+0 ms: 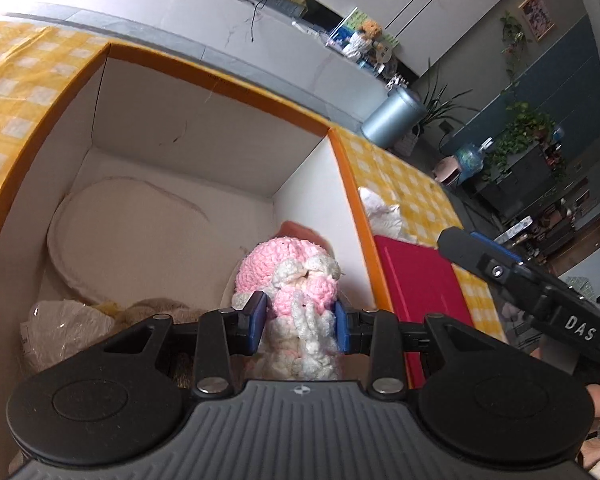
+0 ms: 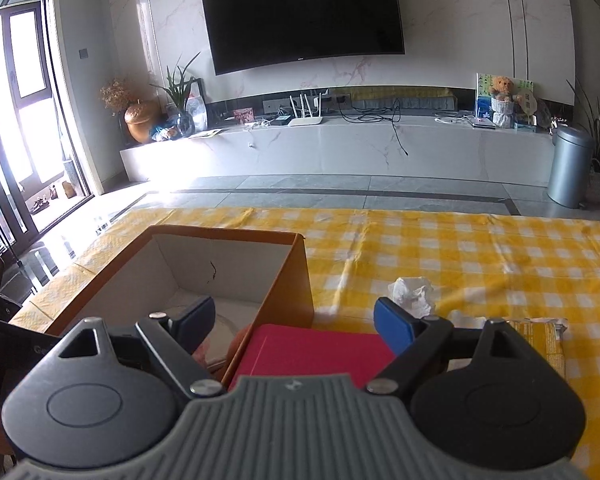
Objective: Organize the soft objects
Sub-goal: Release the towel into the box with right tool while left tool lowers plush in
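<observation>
My left gripper (image 1: 300,322) is shut on a pink and white crocheted toy (image 1: 290,280), holding it over the inside of an orange cardboard box (image 1: 220,82) near its right wall. In the box lie a white oval pad (image 1: 128,232), a crinkled clear bag (image 1: 60,332) and a beige soft item (image 1: 156,310). My right gripper (image 2: 300,322) stands open with nothing between its fingers, above the box's (image 2: 292,276) right corner and a red flat case (image 2: 312,354). Its black body (image 1: 540,292) shows at the right of the left wrist view.
The box stands on a table with a yellow checked cloth (image 2: 460,256). A crumpled white tissue (image 2: 414,290) and a yellow packet (image 2: 540,340) lie right of the red case. Beyond are a tiled floor, a TV bench and a grey bin (image 2: 570,166).
</observation>
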Demonstrator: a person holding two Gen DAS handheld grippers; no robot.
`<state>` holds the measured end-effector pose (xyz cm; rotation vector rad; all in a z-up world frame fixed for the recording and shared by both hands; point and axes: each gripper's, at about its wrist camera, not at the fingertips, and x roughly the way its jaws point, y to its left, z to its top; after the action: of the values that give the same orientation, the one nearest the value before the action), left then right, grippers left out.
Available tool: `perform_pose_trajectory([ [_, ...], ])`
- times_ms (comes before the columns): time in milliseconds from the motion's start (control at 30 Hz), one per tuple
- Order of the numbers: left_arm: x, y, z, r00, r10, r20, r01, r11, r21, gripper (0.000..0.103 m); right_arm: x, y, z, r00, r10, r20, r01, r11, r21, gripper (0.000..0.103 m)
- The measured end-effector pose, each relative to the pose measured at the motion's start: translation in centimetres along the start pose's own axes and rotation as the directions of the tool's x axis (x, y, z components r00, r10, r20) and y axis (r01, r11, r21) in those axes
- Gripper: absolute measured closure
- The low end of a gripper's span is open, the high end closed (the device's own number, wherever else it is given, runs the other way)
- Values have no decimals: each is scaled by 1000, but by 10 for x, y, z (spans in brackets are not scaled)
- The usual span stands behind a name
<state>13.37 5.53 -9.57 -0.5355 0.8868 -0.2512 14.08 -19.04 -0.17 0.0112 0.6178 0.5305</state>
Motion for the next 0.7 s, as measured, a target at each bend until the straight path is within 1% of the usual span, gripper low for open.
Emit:
perform_pose_trajectory([
  [100, 1, -7, -6, 999, 49, 6, -49, 998, 50, 64, -1, 0, 0, 1000, 3, -6, -3, 1000, 3, 18],
  [200, 2, -11, -8, 998, 66, -5, -66, 996, 60, 63, 4, -3, 1, 1000, 0, -13, 0, 1000, 6, 18],
  [367, 3, -17, -13, 988, 153, -9, -152, 984, 88, 63, 6, -2, 0, 1000, 1, -19, -1, 1000, 5, 18],
  [433, 5, -22, -15, 981, 190, -23, -186, 975, 120, 58, 6, -1, 0, 1000, 5, -21, -5, 1000, 1, 18],
  [533, 2, -35, -18, 979, 204, 11, -202, 964, 171, 47, 7, 2, 0, 1000, 5, -26, -5, 1000, -16, 18],
  [567, 0, -38, -19, 979, 204, 28, -206, 961, 185, 34, 8, 3, -1, 1000, 3, -27, -4, 1000, -21, 18],
  [600, -4, -40, -20, 980, 194, 46, -199, 961, 193, 25, 8, 4, -1, 1000, 2, -28, -3, 1000, -23, 18],
  [700, -16, -43, -20, 983, 161, 88, -175, 968, 182, 17, 9, 4, -2, 999, 0, -34, 0, 1000, -25, 18],
])
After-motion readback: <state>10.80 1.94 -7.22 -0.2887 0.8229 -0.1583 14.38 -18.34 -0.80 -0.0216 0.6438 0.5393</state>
